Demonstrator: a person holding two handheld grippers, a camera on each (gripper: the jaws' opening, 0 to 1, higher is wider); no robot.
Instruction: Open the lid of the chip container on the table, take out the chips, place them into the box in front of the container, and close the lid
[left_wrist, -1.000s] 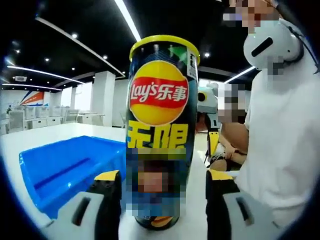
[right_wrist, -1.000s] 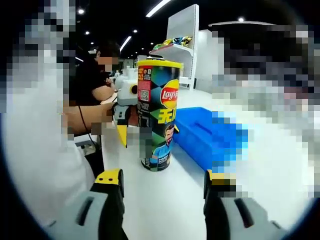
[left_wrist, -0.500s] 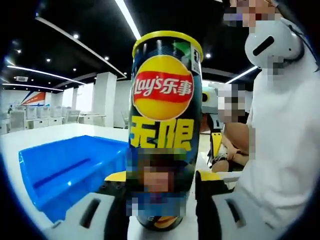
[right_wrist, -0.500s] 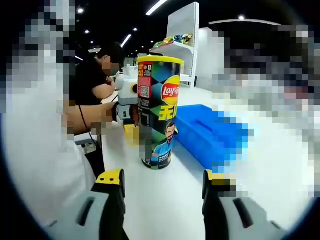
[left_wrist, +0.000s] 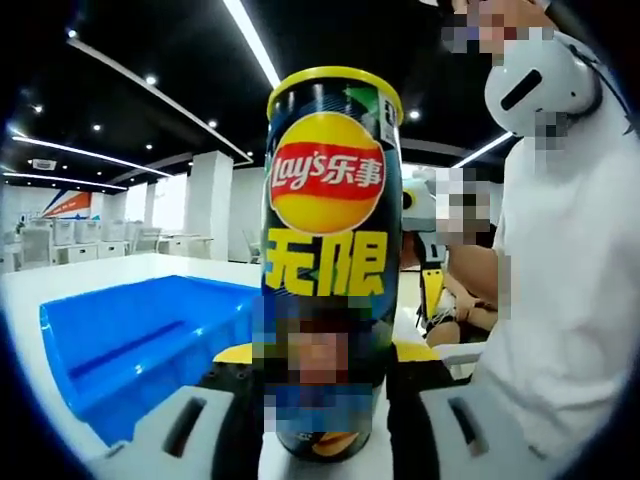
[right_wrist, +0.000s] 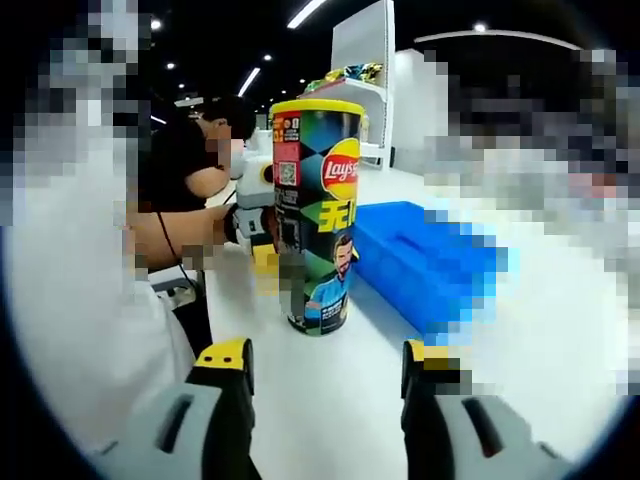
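So the left claw (left_wrist: 322, 385) has its two grey, yellow-tipped jaws pinched in against the lower part of the tall dark cylindrical chip can with the yellow lid (left_wrist: 328, 260), one jaw at each side of it, so it's gripping the can near the base. In the left gripper view the can stands upright on the white counter (left_wrist: 30, 300) and runs from about 6 o'clock almost up to 12, lid on top. The blue plastic box (left_wrist: 130, 345) sits just beside the can at roughly 9 o'clock, open side up. Over at 3 o'clock there's a person in a white top (left_wrist: 565, 290). The right claw (right_wrist: 325, 365) is spread wide with nothing between the jaws, held above bare counter (right_wrist: 330, 400) at 6 o'clock of the right gripper view, well apart from the can. From that side the can (right_wrist: 318, 215) is at centre, a bit toward 12, upright, with the left claw (right_wrist: 262, 255) touching its far side near 9 o'clock. The blue box (right_wrist: 425, 265) lies right next to the can toward 3 o'clock. A second person in a dark top (right_wrist: 180, 165) sits further back around 10 o'clock.
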